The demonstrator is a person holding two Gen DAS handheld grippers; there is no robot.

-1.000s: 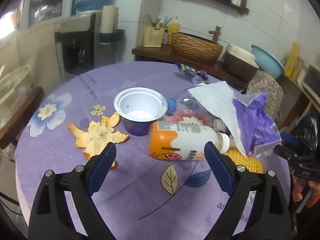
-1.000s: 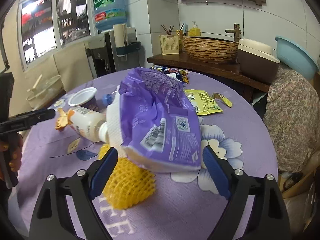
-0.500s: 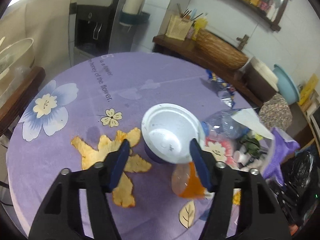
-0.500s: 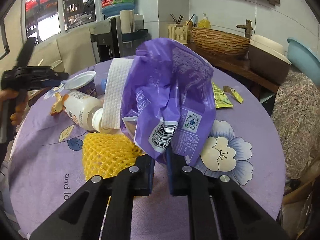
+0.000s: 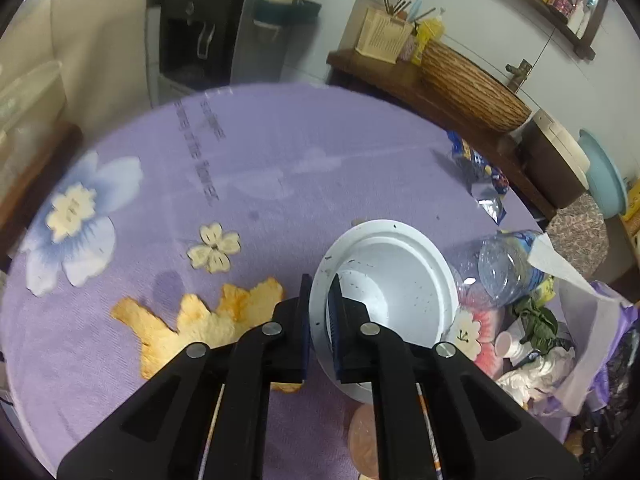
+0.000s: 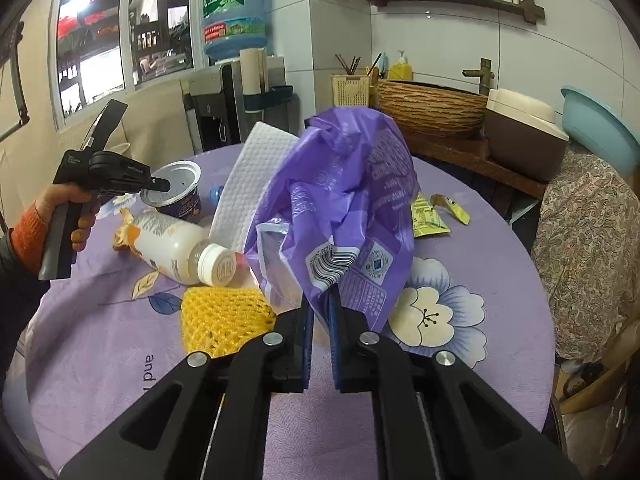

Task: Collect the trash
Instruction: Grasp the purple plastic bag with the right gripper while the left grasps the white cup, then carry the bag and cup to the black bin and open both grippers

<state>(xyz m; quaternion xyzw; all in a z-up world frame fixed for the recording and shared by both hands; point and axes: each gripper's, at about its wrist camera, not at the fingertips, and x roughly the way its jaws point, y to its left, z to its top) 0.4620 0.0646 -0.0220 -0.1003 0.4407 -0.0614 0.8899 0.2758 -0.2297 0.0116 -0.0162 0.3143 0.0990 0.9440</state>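
Observation:
A white cup with a dark blue wall [image 5: 396, 272] stands on the purple table [image 5: 280, 152]. My left gripper [image 5: 319, 284] is closing with the cup's near rim pinched between its pads; the right wrist view shows its tip [image 6: 162, 185] at that cup [image 6: 180, 196]. My right gripper [image 6: 320, 300] is closing on the lower edge of a purple plastic bag [image 6: 352, 200], which stands up from the table. The bag's mouth [image 5: 592, 340] holds crumpled trash. Beside the bag lie a white-and-orange drink bottle [image 6: 172, 244], a yellow foam net [image 6: 224, 316] and a white paper towel [image 6: 256, 176].
Orange peel [image 5: 192, 320] lies left of the cup, a clear plastic bottle [image 5: 508, 268] to its right. A blue snack wrapper [image 5: 480, 176] and a yellow wrapper [image 6: 428, 220] lie at the far side. A person's hand in an orange sleeve [image 6: 28, 232] holds the left gripper.
My left gripper moved forward over the cup and its jaws closed onto the rim. My right gripper's jaws closed on the purple bag's edge, and the bag now stands taller.

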